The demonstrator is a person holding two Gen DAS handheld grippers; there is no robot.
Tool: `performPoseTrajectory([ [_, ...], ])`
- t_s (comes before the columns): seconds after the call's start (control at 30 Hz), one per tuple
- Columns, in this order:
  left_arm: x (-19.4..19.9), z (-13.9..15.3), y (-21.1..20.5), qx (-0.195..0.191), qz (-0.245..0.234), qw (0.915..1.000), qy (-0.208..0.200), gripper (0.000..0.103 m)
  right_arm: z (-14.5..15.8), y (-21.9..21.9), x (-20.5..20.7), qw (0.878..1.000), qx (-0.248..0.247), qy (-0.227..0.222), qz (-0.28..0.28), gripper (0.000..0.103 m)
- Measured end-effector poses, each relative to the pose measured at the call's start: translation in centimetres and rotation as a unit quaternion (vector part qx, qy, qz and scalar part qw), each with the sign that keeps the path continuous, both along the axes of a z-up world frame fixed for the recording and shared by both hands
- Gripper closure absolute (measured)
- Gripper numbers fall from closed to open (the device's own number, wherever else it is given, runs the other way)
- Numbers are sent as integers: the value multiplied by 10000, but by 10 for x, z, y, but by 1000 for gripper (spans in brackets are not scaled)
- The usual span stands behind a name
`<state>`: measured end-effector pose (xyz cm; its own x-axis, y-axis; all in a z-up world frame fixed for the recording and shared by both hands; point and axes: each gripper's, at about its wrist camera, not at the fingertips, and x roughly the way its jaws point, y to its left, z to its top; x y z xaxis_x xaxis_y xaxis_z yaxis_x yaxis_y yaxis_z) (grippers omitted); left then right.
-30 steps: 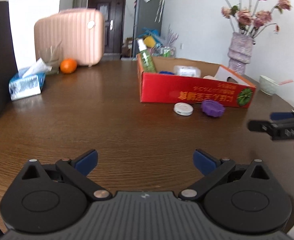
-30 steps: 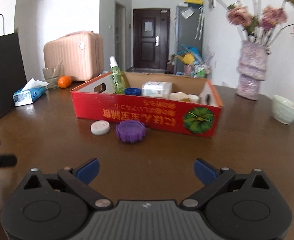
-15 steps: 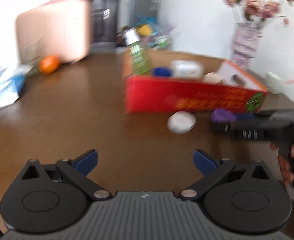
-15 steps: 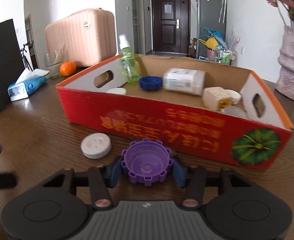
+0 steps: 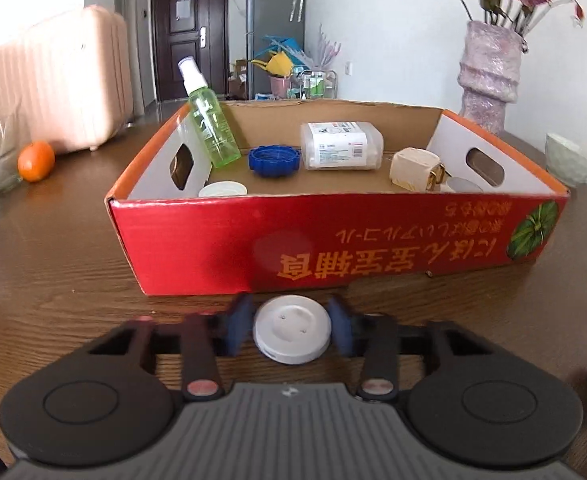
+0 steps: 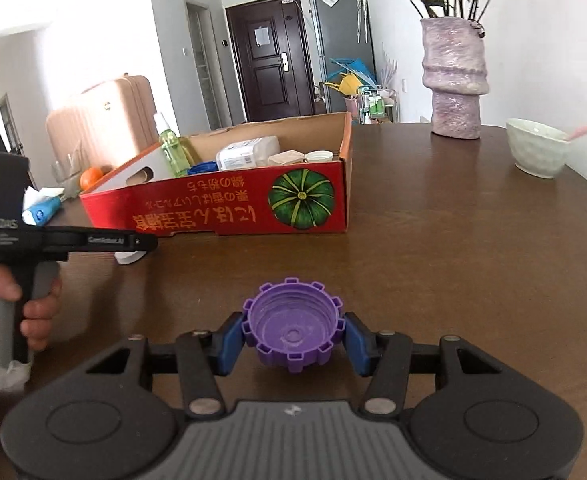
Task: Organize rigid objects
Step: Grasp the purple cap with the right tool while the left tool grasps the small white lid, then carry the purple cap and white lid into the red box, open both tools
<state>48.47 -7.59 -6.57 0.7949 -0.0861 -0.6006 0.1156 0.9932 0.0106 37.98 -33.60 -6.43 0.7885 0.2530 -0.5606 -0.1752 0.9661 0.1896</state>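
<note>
step: pick-up, judged | left gripper (image 5: 291, 330) closing, round white plastic lid (image 5: 292, 334) between its pads, lower centre, on table | right gripper (image 6: 293, 334) clamps purple toothed plastic cap (image 6: 292, 326), lower centre | next: lift both over near wall of red cardboard box (image 5: 333, 240), release inside

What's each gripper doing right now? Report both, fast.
Left gripper: closing on the white lid, pads at its sides.
Right gripper: shut on the purple cap.
</note>
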Motion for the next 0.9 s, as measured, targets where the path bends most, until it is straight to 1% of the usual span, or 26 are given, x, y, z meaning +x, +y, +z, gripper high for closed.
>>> performPoseTrajectory([
  [0.13,-20,6,5,-88,-52,9998,185,64,4,3,-4,10000,34,-50,-52,51],
  [0.2,-35,12,7,-102,-2,9998,160,64,11,8,-12,9999,60,-142,31,51],
  [0.37,-100,40,24,-249,106,9994,-236,64,30,22,-42,9990,-14,-404,180,51],
  [0.47,-142,55,36,-253,151,9984,-481,64,39,34,-62,9983,0,-515,264,51],
  [0.6,-189,73,50,-303,108,9966,-761,64,51,53,-92,9958,28,-767,490,51],
  [0.67,-206,80,53,-262,89,9958,-868,64,55,60,-103,9947,99,-862,553,51],
  [0.73,-218,88,58,-262,69,9949,-968,64,58,68,-110,9947,98,-859,564,51],
  [0.9,-232,97,65,-389,7,9922,-1188,64,68,80,-122,9927,-7,-1005,664,51],
])
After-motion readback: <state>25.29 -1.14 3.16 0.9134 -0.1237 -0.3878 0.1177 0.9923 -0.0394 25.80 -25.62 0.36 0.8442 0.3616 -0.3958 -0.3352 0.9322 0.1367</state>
